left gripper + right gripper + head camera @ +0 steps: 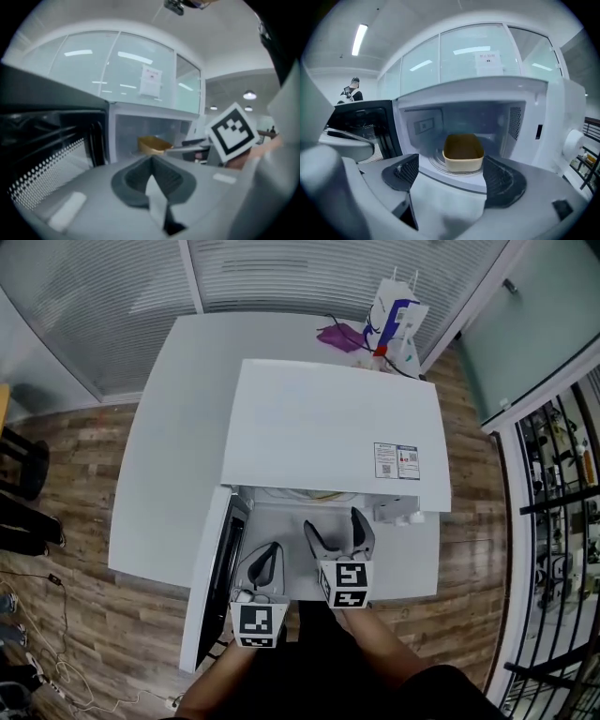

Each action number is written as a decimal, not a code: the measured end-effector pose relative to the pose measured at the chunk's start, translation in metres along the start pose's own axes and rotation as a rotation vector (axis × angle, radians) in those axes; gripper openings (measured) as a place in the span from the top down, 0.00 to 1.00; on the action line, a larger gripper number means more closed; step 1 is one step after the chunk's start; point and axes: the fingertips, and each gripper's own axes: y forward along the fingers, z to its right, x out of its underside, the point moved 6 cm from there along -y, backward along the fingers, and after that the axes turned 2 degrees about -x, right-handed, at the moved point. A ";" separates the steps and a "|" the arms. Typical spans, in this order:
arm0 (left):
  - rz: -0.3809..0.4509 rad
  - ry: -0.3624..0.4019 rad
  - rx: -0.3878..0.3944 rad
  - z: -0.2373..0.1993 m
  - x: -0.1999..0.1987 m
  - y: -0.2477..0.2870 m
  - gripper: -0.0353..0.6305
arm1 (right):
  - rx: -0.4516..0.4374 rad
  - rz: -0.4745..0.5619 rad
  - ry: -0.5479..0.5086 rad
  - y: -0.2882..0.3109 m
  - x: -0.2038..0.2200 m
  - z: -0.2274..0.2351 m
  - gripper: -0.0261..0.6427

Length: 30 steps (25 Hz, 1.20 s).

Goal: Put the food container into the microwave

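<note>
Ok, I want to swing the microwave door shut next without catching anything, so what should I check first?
1. Food container sits on the turntable, fully inside the microwave: ok.
2. Right gripper holds nothing, jaws apart: ok.
3. Right gripper out of the door's swing: not ok, it hangs right before the opening.
4. Left gripper free to push, jaws together, empty: ok.
5. Door stands wide open at the left, beside the left gripper: ok.
6. Nothing else in the opening: ok by the right gripper view.
</note>
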 end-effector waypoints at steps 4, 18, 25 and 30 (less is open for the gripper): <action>0.029 0.016 0.024 0.007 -0.009 -0.009 0.94 | 0.053 0.080 -0.029 -0.032 -0.019 -0.003 0.55; 0.120 0.053 0.110 0.024 -0.040 -0.042 0.94 | 0.084 0.196 -0.044 -0.096 -0.054 -0.025 0.95; 0.143 0.044 0.130 0.023 -0.050 -0.053 0.94 | 0.084 0.226 -0.064 -0.125 -0.067 -0.037 0.95; 0.166 0.049 0.148 0.024 -0.057 -0.060 0.94 | 0.102 0.267 -0.069 -0.142 -0.075 -0.043 0.95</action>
